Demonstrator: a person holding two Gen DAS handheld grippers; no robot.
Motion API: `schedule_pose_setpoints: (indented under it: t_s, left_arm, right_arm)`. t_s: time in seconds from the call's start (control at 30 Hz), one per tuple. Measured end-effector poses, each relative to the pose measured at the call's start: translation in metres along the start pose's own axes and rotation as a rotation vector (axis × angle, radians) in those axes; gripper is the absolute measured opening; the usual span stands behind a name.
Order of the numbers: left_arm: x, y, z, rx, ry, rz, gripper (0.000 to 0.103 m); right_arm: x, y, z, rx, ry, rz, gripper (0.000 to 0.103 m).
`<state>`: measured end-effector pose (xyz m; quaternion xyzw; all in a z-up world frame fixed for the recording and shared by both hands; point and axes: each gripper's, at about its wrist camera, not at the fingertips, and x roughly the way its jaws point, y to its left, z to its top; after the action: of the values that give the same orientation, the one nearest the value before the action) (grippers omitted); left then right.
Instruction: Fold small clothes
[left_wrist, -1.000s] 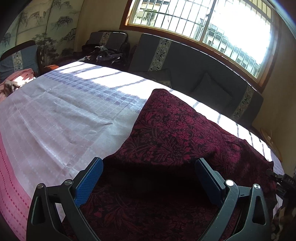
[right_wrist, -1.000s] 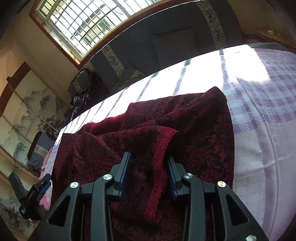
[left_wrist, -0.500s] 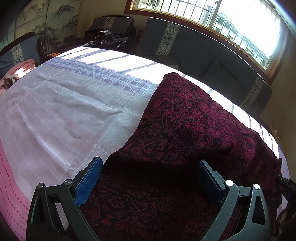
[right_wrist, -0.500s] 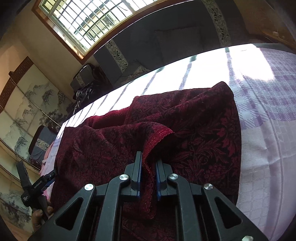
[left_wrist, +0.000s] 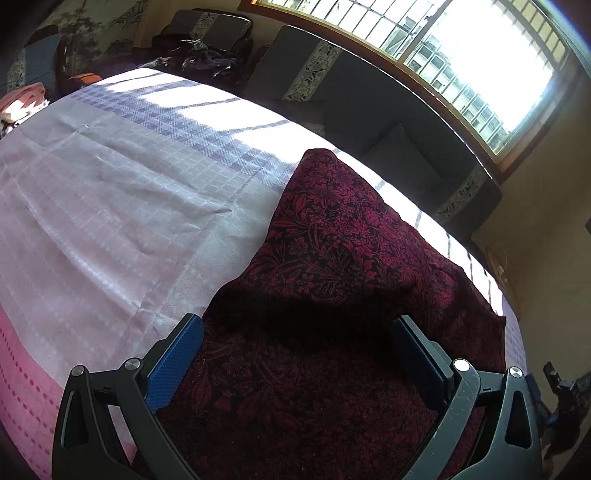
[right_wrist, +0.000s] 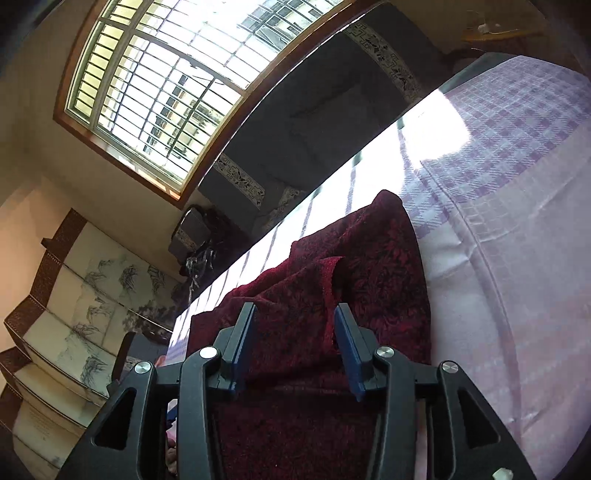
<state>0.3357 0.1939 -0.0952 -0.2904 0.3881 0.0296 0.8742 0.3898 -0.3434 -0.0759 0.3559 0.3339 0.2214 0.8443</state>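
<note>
Dark red floral-patterned garment (left_wrist: 332, 251) lies on the bed, on the checked pink-and-lilac bedspread (left_wrist: 110, 206), toward the window-side edge.

Left gripper (left_wrist: 295, 343): jaws spread wide, blue pads well apart, nothing pinched. Garment's near part sits under and between the fingers, in shadow; can't tell whether the pads touch the cloth. Garment runs away from the gripper to a pointed corner up near the sunlit stripe of the bedspread.

Right gripper (right_wrist: 293, 332): jaws opening, about halfway apart. A folded flap of the garment (right_wrist: 369, 280) lies between the fingers, its trimmed edge running just inside the right blue pad; pads not pressing on it, gap visible on the left pad side. Gripper tilted, view rolled.

Garment look: burgundy flower and leaf pattern on a near-black ground, soft and thick-looking. Partly folded, one layer laid over another, ridges and bunching along the far side in the right wrist view. Flap edge has a narrow red trim. Far corner sticks up in a rounded point against the bright bedspread.

Background: dark sofa (left_wrist: 369, 110) under a barred window (right_wrist: 166, 85), painted folding screen (right_wrist: 85, 306) at the side.
</note>
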Motion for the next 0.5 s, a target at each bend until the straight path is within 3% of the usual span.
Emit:
schedule_pose_setpoints:
  t_s: [0.07, 0.2, 0.37, 0.5]
  left_arm:
    - [-0.025, 0.010, -0.009, 0.000, 0.035, -0.109, 0.101]
    - [-0.068, 0.022, -0.045, 0.119, 0.163, -0.214, 0.101]
    - [-0.125, 0.042, -0.097, 0.248, 0.195, -0.262, 0.101]
    - [-0.147, 0.066, -0.122, 0.207, 0.231, -0.294, 0.101]
  right_arm:
    - [-0.035, 0.003, -0.033, -0.021, 0.037, 0.013, 0.045]
    - [-0.095, 0.003, -0.112, -0.118, 0.126, -0.065, 0.046]
    - [-0.154, -0.008, -0.189, -0.125, 0.159, -0.118, 0.052]
    - [-0.168, -0.014, -0.215, -0.111, 0.157, -0.118, 0.053]
